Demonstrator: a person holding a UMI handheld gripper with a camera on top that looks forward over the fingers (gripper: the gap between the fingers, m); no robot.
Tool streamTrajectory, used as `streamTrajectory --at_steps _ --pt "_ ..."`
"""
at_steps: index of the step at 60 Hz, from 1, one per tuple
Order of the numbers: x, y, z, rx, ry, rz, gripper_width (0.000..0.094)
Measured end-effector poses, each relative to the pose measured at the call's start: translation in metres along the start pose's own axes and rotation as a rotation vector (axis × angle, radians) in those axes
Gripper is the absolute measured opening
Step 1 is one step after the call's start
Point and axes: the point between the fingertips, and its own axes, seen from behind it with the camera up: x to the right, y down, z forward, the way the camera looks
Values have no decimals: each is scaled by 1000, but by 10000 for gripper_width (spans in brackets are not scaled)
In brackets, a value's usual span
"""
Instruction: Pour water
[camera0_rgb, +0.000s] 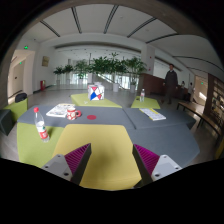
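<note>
At the bottom of the frame we see the gripper (110, 160) with its two fingers spread wide apart and nothing between them; each finger carries a pink pad (72, 158) on its inner face, and the finger bases are cut off below. Beneath and ahead of them lies a yellow-green mat (108, 140) on a grey table (150, 128). At the left middle, well apart from the fingers, stands a clear water bottle (40, 124) with a red cap. Just right of it sits a small red-and-white thing (72, 114) we cannot make out clearly. Farther back, in the upper centre, a patterned box (96, 93) rests before a row of potted plants (100, 68). At the upper right a person (171, 82) stands, small and indistinct.
</note>
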Motion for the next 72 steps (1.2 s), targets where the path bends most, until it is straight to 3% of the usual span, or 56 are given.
streamTrajectory --at_steps 18,31,42,60,72 --pt "-42 23 -6 -35 -44 -39 858" --pt "-167 52 -1 -43 -221 -112 852" --pt "-291 41 27 24 -331 -116 852" --pt "-412 18 145 65 -335 -64 850" --pt "-446 24 209 76 -312 -60 772"
